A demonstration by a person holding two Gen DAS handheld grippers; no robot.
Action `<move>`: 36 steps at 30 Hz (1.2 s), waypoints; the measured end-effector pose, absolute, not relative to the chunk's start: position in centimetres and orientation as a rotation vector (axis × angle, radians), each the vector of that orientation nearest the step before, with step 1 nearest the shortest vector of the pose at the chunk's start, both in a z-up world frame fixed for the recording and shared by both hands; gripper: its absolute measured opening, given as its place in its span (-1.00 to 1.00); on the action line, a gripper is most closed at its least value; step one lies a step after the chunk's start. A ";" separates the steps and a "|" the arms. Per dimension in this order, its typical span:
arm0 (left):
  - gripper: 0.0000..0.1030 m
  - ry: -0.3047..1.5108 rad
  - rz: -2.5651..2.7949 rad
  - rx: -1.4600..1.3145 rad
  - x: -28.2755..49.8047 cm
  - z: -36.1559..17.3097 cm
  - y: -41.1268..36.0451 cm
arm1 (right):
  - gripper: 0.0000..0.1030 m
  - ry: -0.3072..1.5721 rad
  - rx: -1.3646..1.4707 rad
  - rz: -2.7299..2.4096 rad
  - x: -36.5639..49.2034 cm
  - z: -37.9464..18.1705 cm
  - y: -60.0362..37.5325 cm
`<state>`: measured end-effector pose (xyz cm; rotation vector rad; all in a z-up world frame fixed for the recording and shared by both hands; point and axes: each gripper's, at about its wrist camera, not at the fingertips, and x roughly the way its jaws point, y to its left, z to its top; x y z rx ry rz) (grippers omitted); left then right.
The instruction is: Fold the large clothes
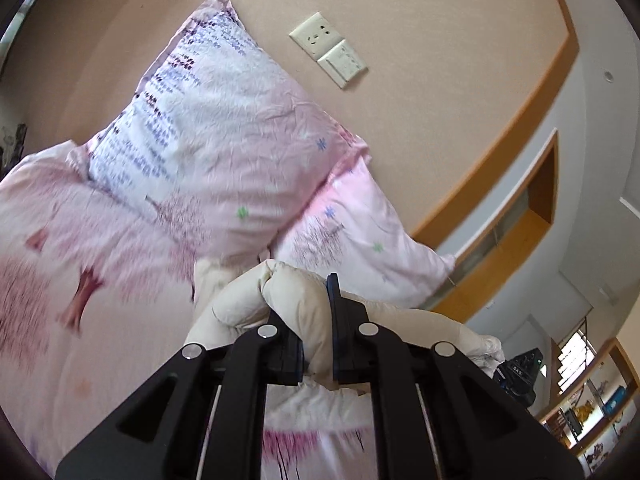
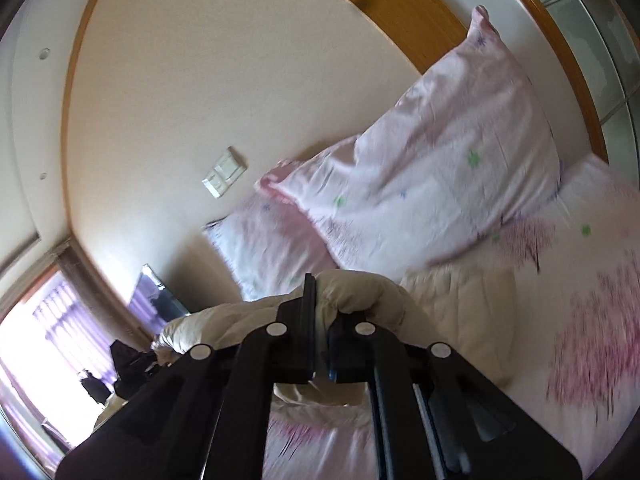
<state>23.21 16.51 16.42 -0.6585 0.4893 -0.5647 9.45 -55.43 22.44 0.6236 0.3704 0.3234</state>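
A cream padded garment (image 1: pixel 292 300) is bunched up over the pink patterned bed. My left gripper (image 1: pixel 316 308) is shut on a thick fold of it, lifted off the bedspread. The same cream garment (image 2: pixel 360 292) shows in the right wrist view, draping away to the left and right. My right gripper (image 2: pixel 324 312) is shut on another fold of it. Most of the garment hangs below the fingers and is hidden by them.
Two pink flowered pillows (image 1: pixel 224 128) (image 2: pixel 432 168) lean against the beige headboard wall (image 1: pixel 400 20) with a switch plate (image 1: pixel 328 48). The pink bedspread (image 2: pixel 580 320) lies below. A window (image 2: pixel 44 328) and shelves (image 1: pixel 592 412) are at the sides.
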 end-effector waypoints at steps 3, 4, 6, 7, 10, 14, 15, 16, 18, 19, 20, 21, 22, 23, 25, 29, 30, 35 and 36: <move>-0.85 0.511 -0.539 -0.660 26.9 16.1 15.4 | -0.89 0.407 0.641 0.268 14.1 21.0 -56.4; -0.85 0.528 -0.524 -0.663 28.5 15.7 14.9 | -0.89 0.420 0.651 0.256 15.2 20.4 -56.7; -0.85 0.562 -0.506 -0.668 30.5 14.9 14.3 | -0.89 0.466 0.662 0.198 17.8 18.9 -57.3; -0.85 0.587 -0.487 -0.666 31.8 14.2 13.8 | -0.89 0.489 0.673 0.176 18.8 18.1 -57.4; -0.84 0.661 -0.440 -0.667 34.9 12.2 12.8 | -0.89 0.586 0.698 0.079 22.4 15.2 -57.7; -0.83 0.761 -0.379 -0.697 38.9 9.1 11.7 | -0.87 0.701 0.760 -0.048 26.0 11.3 -58.1; -0.83 0.778 -0.368 -0.699 39.6 8.6 11.4 | -0.86 0.724 0.792 -0.079 26.7 10.4 -58.4; -0.82 0.797 -0.358 -0.700 40.2 8.2 11.2 | -0.85 0.744 0.823 -0.101 27.2 9.7 -58.5; -0.81 0.828 -0.343 -0.701 41.2 7.2 10.9 | -0.80 0.779 0.894 -0.145 28.1 8.2 -59.0; -0.78 0.848 -0.335 -0.704 41.6 6.7 10.7 | -0.77 0.789 0.913 -0.151 28.4 7.8 -59.1; -0.71 0.857 -0.331 -0.709 41.9 6.4 10.6 | -0.69 0.804 0.943 -0.150 28.8 7.3 -59.4; -0.65 0.869 -0.334 -0.717 42.1 6.1 10.6 | -0.51 0.807 0.966 -0.137 29.0 7.1 -59.6; -0.48 0.878 -0.340 -0.725 42.3 5.9 10.5 | -0.41 0.801 0.982 -0.121 29.1 7.0 -59.8; -0.21 0.884 -0.356 -0.740 42.4 5.7 10.6 | -0.20 0.789 0.992 -0.109 29.1 7.2 -60.0; 0.24 0.880 -0.371 -0.774 42.4 5.8 11.1 | 0.08 0.738 0.987 -0.077 28.7 8.0 -60.5; 0.45 0.831 -0.383 -0.777 41.4 7.2 12.4 | 0.22 0.642 0.842 -0.100 26.7 10.6 -60.3; 0.46 0.817 -0.380 -0.757 40.9 7.8 12.7 | 0.21 0.618 0.771 -0.097 26.0 11.4 -59.8; 0.45 0.735 -0.398 -0.473 36.9 10.8 10.5 | -0.07 0.668 0.471 0.092 25.3 13.4 -53.4; 0.45 0.727 -0.407 -0.430 36.4 11.1 9.8 | -0.11 0.679 0.430 0.120 25.3 13.3 -52.3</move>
